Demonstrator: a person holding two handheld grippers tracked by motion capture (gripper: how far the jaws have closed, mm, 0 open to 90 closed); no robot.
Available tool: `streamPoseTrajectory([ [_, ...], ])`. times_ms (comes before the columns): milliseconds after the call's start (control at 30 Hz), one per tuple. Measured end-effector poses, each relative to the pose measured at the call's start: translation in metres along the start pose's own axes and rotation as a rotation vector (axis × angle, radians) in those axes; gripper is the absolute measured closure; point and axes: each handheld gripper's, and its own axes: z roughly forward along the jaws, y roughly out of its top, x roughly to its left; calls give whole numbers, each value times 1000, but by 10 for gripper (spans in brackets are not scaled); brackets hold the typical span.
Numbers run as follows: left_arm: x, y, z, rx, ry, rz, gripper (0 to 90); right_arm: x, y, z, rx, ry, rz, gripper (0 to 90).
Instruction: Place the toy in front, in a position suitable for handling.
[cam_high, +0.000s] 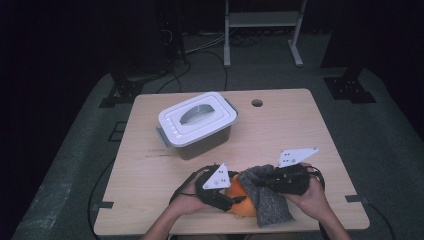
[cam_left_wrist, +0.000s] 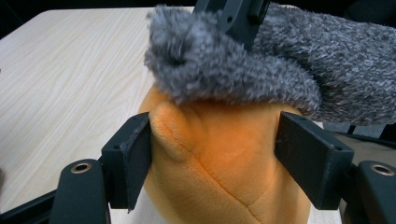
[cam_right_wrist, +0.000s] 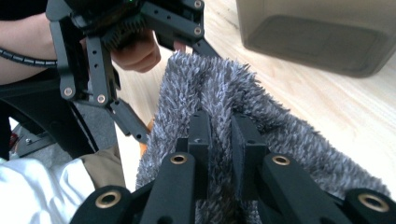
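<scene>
Left hand-held gripper (cam_left_wrist: 215, 158): we see its two jaws pressed against the sides of the orange plush toy (cam_left_wrist: 219, 163), clamping it.
Right hand-held gripper (cam_right_wrist: 219, 135): jaws nearly together, pinching a fold of the grey fuzzy cloth (cam_right_wrist: 280, 135).
Cloth: we find it draped over the top of the toy, touching it.
Toy: it sits at the near edge of the surface (cam_high: 150, 175), between our two hands.
Box: a lidded plastic box (cam_high: 197, 125) stands farther back, well apart.
</scene>
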Motion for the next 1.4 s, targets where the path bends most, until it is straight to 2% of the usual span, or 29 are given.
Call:
streamPoseTrajectory([
  [167,4,-3,-2,6,3,-12,283,-6,-6,-2,19,5,12,792],
  [300,8,-6,-4,4,2,-34,283,-16,-17,-7,26,-5,51,792],
  [333,9,-7,-5,6,0,-39,279,-20,-23,-9,26,-1,77,791],
  [433,11,-7,-5,7,-8,-58,252,-21,-24,-8,22,7,86,791],
  [567,12,-3,-5,8,-36,-95,173,-14,-22,-2,26,17,68,791],
  [667,10,-1,1,48,-54,-102,108,-8,-19,4,31,38,45,791],
  [733,9,-2,3,62,-42,-84,122,-5,-18,5,34,35,37,791],
  [800,8,-1,2,62,-11,-44,232,-6,-17,4,33,27,37,793],
  [900,7,4,-1,19,37,20,340,-8,-15,-1,14,6,39,796],
  [967,8,6,-4,-32,74,47,354,-10,-12,-5,-10,-14,39,797],
  [1000,9,7,-5,-42,91,59,355,-12,-10,-7,-20,-17,44,797],
  [1033,10,7,-5,-41,92,57,348,-13,-10,-7,-33,-15,50,797],
  [1100,14,5,-6,-30,75,26,307,-13,-11,-2,-16,-19,47,797],
  [1133,15,3,-6,-27,58,-7,264,-13,-12,2,1,-17,44,796],
  [1200,18,1,-6,-19,41,-69,165,-10,-15,11,31,20,40,795],
  [1267,20,-1,-3,6,13,-104,139,-6,-15,14,35,42,20,794],
  [1300,19,-2,-2,14,13,-98,152,-2,-13,15,45,33,5,793],
  [1400,14,-5,-2,24,33,-43,253,-2,-14,12,49,23,-1,794],
])
